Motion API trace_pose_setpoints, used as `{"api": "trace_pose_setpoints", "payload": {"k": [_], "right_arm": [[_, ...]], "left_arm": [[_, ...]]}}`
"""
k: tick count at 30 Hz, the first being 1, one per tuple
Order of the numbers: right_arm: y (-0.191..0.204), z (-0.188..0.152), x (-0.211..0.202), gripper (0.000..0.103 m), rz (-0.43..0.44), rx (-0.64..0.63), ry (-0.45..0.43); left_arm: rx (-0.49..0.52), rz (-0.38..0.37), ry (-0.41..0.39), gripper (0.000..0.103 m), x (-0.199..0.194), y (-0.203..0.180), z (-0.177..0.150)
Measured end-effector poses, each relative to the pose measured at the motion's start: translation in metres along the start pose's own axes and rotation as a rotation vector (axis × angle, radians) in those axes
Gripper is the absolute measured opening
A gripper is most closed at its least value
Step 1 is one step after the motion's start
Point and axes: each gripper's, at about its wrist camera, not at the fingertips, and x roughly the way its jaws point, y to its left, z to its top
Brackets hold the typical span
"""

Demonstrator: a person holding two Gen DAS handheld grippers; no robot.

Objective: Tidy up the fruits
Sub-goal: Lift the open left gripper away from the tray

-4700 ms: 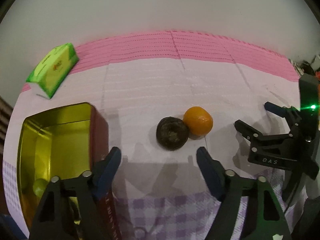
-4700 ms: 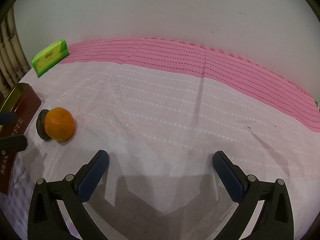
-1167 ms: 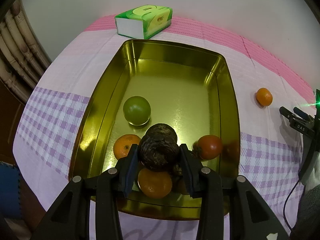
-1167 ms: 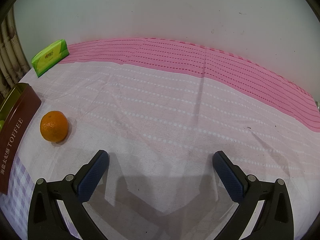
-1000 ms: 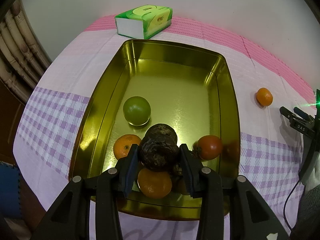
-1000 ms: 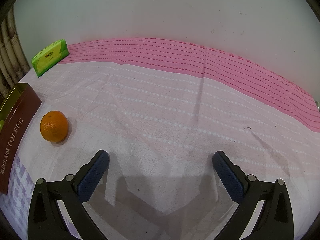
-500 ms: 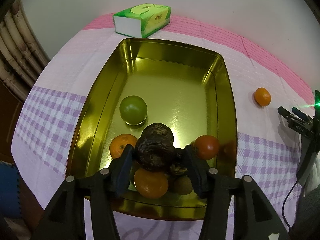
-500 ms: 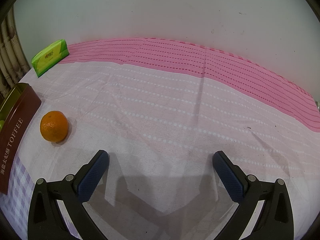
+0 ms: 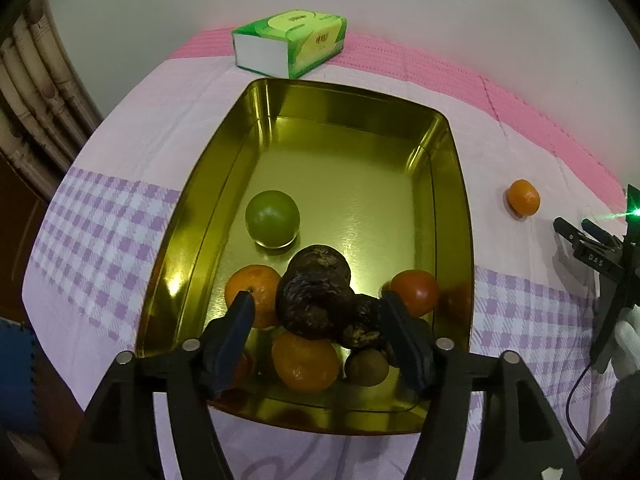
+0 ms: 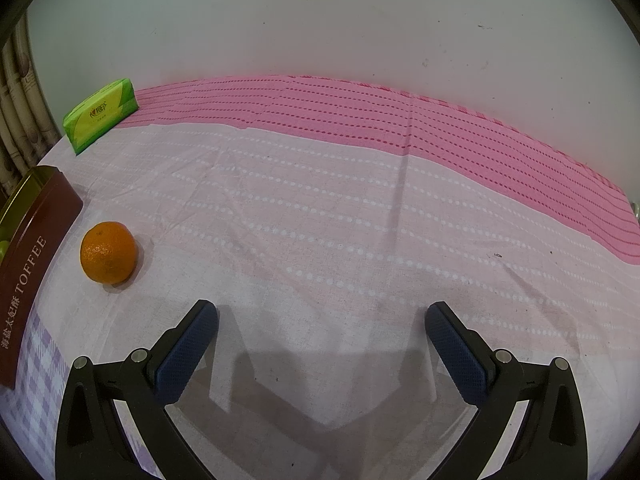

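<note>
A gold toffee tin (image 9: 460, 216) holds several fruits: a green one (image 9: 272, 218), oranges (image 9: 306, 362), a red tomato (image 9: 414, 292) and dark wrinkled fruits. One dark wrinkled fruit (image 9: 312, 304) rests on the pile between the pads of my left gripper (image 9: 320, 324), whose jaws are opening and stand clear of it. A loose orange (image 10: 109, 253) (image 9: 523, 197) lies on the cloth beside the tin (image 10: 28, 256). Over bare cloth my right gripper (image 10: 322, 338) stands open and holds nothing; it also shows at the right edge of the left wrist view.
A green tissue pack (image 9: 290, 42) (image 10: 100, 114) lies behind the tin near the wall. The table carries a pink and purple-check cloth (image 10: 340, 220). Bamboo-like poles (image 9: 36, 104) stand at the left table edge. A white-gloved hand (image 9: 628, 344) holds the right gripper.
My left gripper's jaws have spread apart and let go of the dark wrinkled fruit, which now rests on the pile in the tin. The right gripper has not moved.
</note>
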Motion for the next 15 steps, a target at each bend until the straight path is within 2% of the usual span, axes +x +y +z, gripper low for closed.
{"api": "trace_pose_setpoints", "payload": {"k": [15], "right_arm": [[0.0, 0.001, 0.0, 0.103, -0.008, 0.014, 0.017]], "left_arm": [[0.014, -0.02, -0.061, 0.077, -0.03, 0.003, -0.003]]}}
